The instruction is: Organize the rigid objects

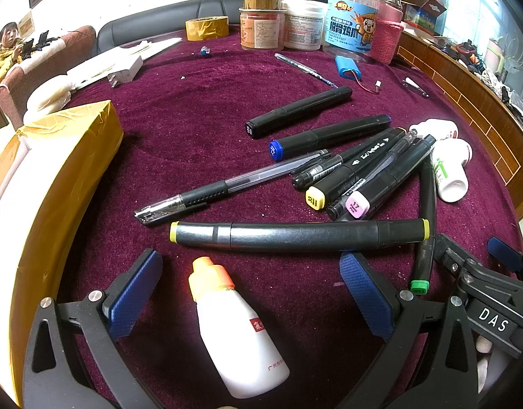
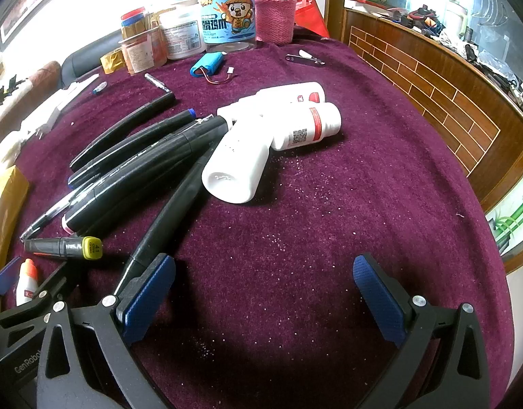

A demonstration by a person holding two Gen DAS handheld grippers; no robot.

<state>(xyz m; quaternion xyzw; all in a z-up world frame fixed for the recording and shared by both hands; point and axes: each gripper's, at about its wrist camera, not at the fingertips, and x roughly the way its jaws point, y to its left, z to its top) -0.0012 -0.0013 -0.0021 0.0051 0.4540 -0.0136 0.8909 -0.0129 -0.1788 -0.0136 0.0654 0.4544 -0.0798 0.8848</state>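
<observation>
Just in front of the long yellow-tipped marker (image 1: 298, 236), between the spread, empty fingers of the left gripper (image 1: 251, 293), lies a small glue bottle (image 1: 234, 327) — likely light, stiff, slick plastic, best pinched across its body; right gripper (image 2: 264, 298) also released, holding nothing.

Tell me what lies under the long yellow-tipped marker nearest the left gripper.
The yellow-tipped marker lies on the purple cloth; its right end crosses over the green-tipped marker. Whether anything small hides beneath its barrel cannot be seen.
</observation>
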